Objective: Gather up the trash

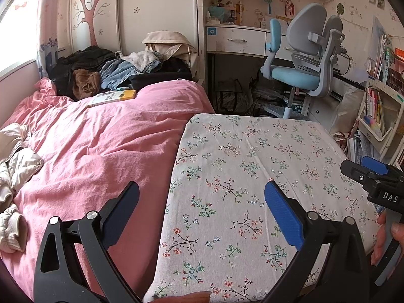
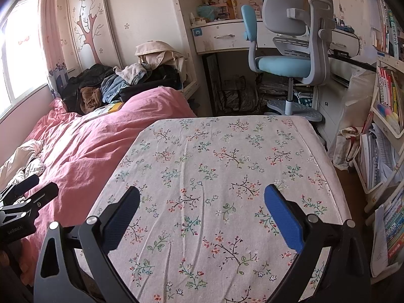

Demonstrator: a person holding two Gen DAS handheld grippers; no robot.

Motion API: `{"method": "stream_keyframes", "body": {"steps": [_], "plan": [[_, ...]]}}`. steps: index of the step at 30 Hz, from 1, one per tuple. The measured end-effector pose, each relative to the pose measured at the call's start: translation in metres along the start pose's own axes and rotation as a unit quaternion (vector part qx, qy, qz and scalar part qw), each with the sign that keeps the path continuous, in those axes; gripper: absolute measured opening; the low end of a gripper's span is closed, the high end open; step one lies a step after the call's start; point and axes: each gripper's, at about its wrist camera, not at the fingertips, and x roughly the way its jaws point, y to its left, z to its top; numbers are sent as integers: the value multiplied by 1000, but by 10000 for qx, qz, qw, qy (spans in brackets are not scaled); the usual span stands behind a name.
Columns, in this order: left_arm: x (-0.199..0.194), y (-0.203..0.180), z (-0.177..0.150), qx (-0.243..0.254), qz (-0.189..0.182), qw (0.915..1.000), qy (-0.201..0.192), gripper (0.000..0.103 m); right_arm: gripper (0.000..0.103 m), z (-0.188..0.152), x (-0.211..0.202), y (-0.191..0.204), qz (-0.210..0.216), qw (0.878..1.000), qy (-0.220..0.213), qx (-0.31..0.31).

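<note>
No loose trash shows plainly in either view. My left gripper (image 1: 202,186) is open and hovers low over the seam between a pink duvet (image 1: 101,146) and a floral-covered flat surface (image 1: 240,166), with nothing between its fingers. My right gripper (image 2: 202,192) is also open and holds nothing, hanging above the bare floral surface (image 2: 214,156). In the left wrist view the right gripper (image 1: 371,174) enters at the right edge, with a hand (image 1: 381,237) on its handle. In the right wrist view the left gripper (image 2: 27,192) sits at the left edge over the duvet.
A yellow-and-white book (image 1: 113,97) lies on the duvet before a pile of clothes (image 1: 106,73). A blue-grey desk chair (image 1: 303,70) stands by a white desk (image 1: 237,40). A white plastic bag (image 2: 358,93) and crowded bookshelves (image 2: 386,116) line the right side. Cream clothing (image 1: 15,156) lies at left.
</note>
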Motion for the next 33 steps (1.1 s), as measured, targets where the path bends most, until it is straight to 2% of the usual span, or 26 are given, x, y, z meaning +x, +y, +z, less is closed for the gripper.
{"method": "stream_keyframes", "body": {"steps": [33], "plan": [[8,-6,-8,153,-40,9998,155,96,95,1,-5,3,70,9997,-98,-210]]}}
